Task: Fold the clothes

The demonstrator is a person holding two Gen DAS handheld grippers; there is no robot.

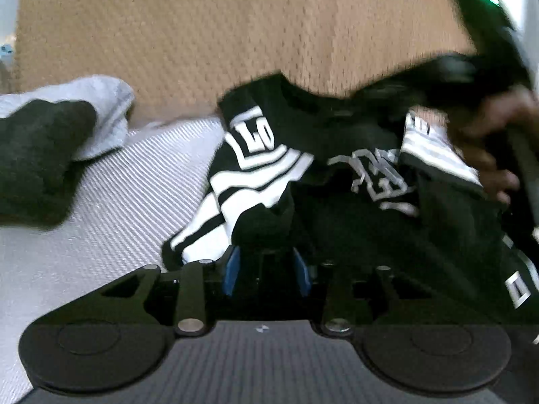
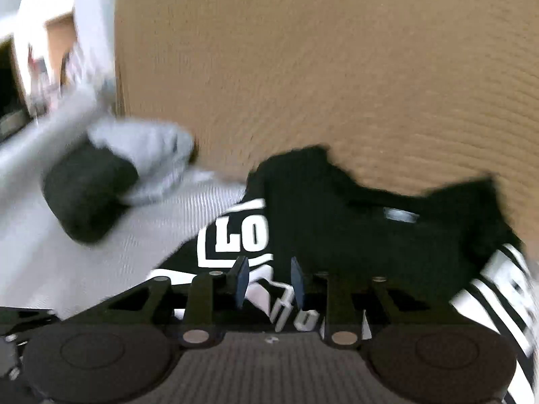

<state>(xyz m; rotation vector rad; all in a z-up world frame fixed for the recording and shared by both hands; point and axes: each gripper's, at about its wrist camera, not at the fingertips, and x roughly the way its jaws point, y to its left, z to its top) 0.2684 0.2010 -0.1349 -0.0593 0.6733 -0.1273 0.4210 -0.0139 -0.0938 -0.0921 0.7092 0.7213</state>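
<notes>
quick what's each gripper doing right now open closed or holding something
Left gripper: jaws apart, black shirt lying between them, no clear pinch.
Right gripper: open, shirt under it, nothing held.

A tan textured headboard [image 1: 235,27] rises behind the white ribbed mattress cover [image 1: 111,202].

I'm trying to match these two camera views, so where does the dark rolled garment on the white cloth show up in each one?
Left wrist view: dark rolled garment at the left edge, mid-height, lying on the white cloth.
Right wrist view: same garment left of centre, mid-height, blurred.
Shared landmark: the "LO" lettering on the black-and-white shirt, to the garment's right.
</notes>
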